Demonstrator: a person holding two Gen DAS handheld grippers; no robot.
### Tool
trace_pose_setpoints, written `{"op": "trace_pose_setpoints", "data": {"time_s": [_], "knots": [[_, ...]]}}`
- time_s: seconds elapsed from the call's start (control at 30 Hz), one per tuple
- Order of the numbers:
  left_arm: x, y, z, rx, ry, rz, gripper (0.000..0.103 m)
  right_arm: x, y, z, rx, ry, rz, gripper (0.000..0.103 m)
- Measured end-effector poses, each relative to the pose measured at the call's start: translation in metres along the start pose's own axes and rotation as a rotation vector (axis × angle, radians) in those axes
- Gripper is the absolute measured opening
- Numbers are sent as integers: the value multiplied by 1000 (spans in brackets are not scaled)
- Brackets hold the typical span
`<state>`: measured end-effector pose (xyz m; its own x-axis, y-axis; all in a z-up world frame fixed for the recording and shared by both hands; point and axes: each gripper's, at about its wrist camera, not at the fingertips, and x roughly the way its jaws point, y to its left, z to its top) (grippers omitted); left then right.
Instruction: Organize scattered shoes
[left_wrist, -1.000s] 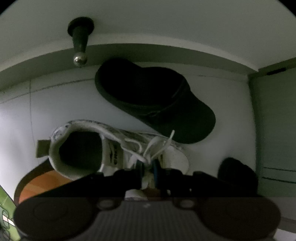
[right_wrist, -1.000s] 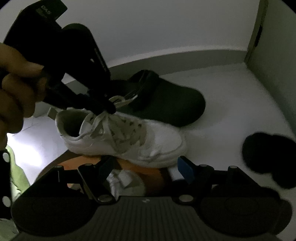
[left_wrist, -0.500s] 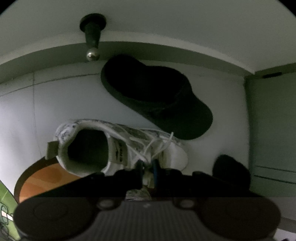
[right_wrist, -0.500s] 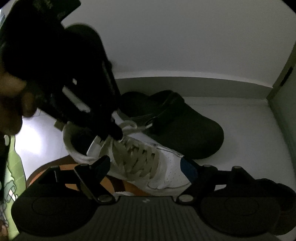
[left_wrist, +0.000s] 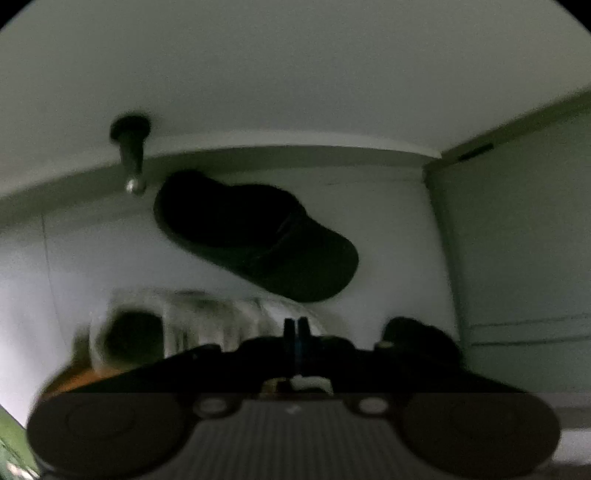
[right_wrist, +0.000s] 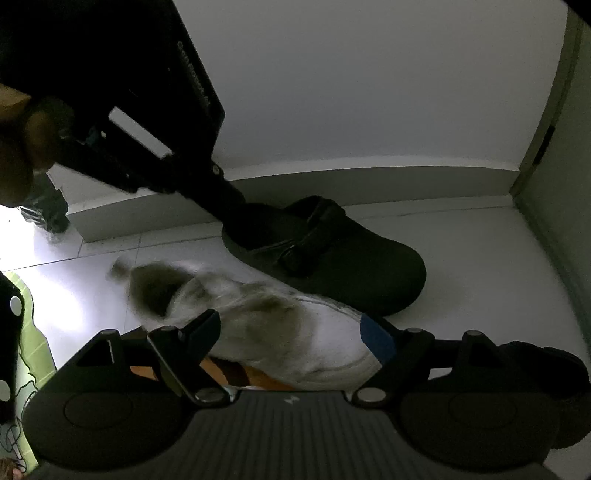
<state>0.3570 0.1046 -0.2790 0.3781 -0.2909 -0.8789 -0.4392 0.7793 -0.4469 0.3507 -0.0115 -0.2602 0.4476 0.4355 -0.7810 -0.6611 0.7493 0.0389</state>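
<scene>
A white lace-up sneaker (right_wrist: 280, 332) lies blurred on the pale floor, partly on an orange-brown mat (right_wrist: 251, 373). My right gripper (right_wrist: 284, 339) is open, its fingers either side of the sneaker's front half and the blue pad (right_wrist: 376, 339) by the toe. My left gripper (left_wrist: 295, 328) is shut with nothing visible between its fingers. In the right wrist view my left gripper (right_wrist: 236, 201) hangs above the sneaker (left_wrist: 192, 321), by the heel of a black clog (right_wrist: 332, 258). The clog (left_wrist: 258, 236) lies near the skirting board.
A second dark shoe (right_wrist: 535, 362) sits on the floor at the right, near a cabinet door (left_wrist: 517, 240). A door stop (left_wrist: 133, 162) sticks out of the skirting at the left. A green patterned cloth (right_wrist: 33, 332) lies at the left edge. A hand (right_wrist: 18, 147) holds the left gripper.
My left gripper has risen and its fingers have closed fully; the white lace they pinched is no longer between them. The sneaker is now blurred and sits lower. My right gripper has closed in around it.
</scene>
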Motion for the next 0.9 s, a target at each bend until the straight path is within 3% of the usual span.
{"op": "trace_pose_setpoints", "data": {"time_s": [0.07, 0.17, 0.23, 0.43, 0.6, 0.73, 0.8, 0.9], "knots": [[9, 7, -3, -14, 39, 42, 0, 0, -2, 0, -6, 4, -9, 87], [23, 10, -7, 30, 101, 158, 30, 0, -4, 1, 1, -2, -16, 87], [31, 4, -11, 75, 110, 214, 32, 0, -5, 1, 13, -4, -20, 87], [44, -10, -13, 108, 110, 218, 37, -3, -11, -4, 6, 6, -22, 88], [57, -13, -13, 118, 131, 229, 48, 1, -17, -7, 22, 18, -23, 88], [67, -11, -11, 124, 141, 238, 43, 9, -20, -11, 30, 28, -22, 88], [71, -9, -11, 114, 155, 232, 27, 13, -22, -13, 38, 34, -20, 88], [76, -9, -12, 101, 171, 223, 22, 15, -24, -16, 48, 42, -15, 88]]}}
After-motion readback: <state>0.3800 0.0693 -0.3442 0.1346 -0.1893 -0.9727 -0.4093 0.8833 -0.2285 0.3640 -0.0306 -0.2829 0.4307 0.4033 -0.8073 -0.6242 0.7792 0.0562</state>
